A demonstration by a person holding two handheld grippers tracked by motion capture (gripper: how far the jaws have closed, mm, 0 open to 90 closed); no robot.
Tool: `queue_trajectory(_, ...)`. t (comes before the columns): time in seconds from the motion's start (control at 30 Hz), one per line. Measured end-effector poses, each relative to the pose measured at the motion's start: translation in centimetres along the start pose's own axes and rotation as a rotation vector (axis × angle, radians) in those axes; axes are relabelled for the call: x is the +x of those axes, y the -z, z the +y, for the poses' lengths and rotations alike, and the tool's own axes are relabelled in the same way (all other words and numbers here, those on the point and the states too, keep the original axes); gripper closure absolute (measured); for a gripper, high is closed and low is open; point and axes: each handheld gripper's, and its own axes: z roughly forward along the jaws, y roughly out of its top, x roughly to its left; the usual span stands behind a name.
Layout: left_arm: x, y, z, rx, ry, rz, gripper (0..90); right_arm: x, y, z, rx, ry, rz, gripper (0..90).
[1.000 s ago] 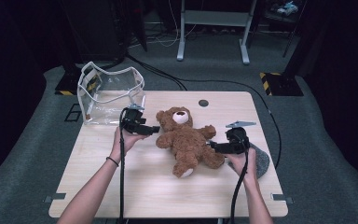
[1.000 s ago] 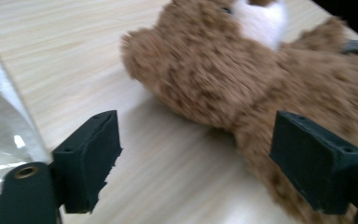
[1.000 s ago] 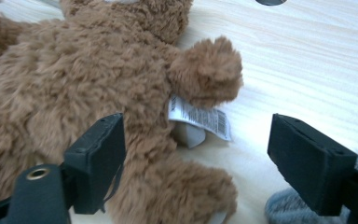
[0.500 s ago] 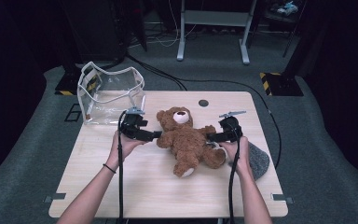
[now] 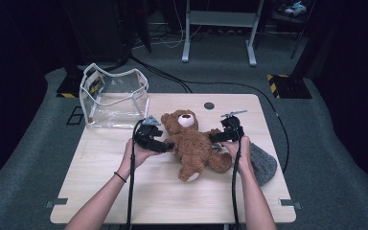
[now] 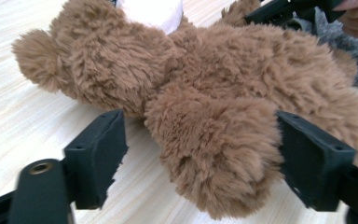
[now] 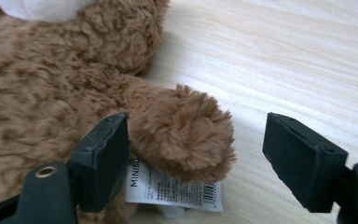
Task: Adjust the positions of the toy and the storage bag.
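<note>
Both hands have drawn in toward the teddy bear (image 5: 194, 146) since a second ago: the left gripper (image 5: 165, 145), then at the bear's head side, now sits at its arm, and the right gripper (image 5: 214, 137) has slid from beside the belly up to the other arm. The bear itself lies where it did, on its back in the middle of the tabletop (image 5: 100, 191), head toward the far edge, just beside the clear plastic bag (image 5: 115, 98) at the far left corner. Both pairs of jaws have just been closing. In the left gripper view the left gripper (image 6: 200, 163) has the bear's arm (image 6: 214, 154) between its jaws; the right-hand pad meets the fur, the other stands off with bare wood showing, so the jaws are apart, not clamped. In the right gripper view the right gripper (image 7: 196, 158) brackets the other arm (image 7: 182, 135): one pad brushes the fur, the other is well clear, jaws apart. A white label (image 7: 177, 189) pokes out under that arm, print too small to read beyond a brand word. A grey cloth (image 5: 263, 163) lies partly behind the right hand (image 5: 239, 148), shape unclear. The bear's face is cut off at the top of both gripper views.
</note>
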Motion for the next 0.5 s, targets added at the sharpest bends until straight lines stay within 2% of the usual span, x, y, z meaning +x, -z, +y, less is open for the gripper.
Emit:
queue_trajectory(0.13,0.0,-0.6,-0.6,0.002,-0.004,-0.02,34.0,-0.2,-0.6,-0.2,0.007,-0.006,0.016,32.6)
queue_trajectory(0.23,-0.1,-1.0,-1.2,0.013,-0.016,-0.029,49.0,-0.4,-0.8,-0.4,0.006,0.001,0.031,48.1)
queue_trajectory(0.27,-0.1,-1.0,-1.2,0.013,-0.016,-0.029,53.2,-0.3,-0.8,-0.5,0.0,0.0,0.031,56.3)
queue_trajectory(0.37,0.3,-1.2,-1.9,0.019,-0.016,-0.041,66.2,-0.2,-0.9,-0.9,-0.007,0.029,0.029,69.6)
queue_trajectory(0.5,0.8,-1.1,-2.3,0.008,-0.001,-0.047,74.4,0.0,-0.7,-1.1,-0.018,0.034,0.029,78.0)
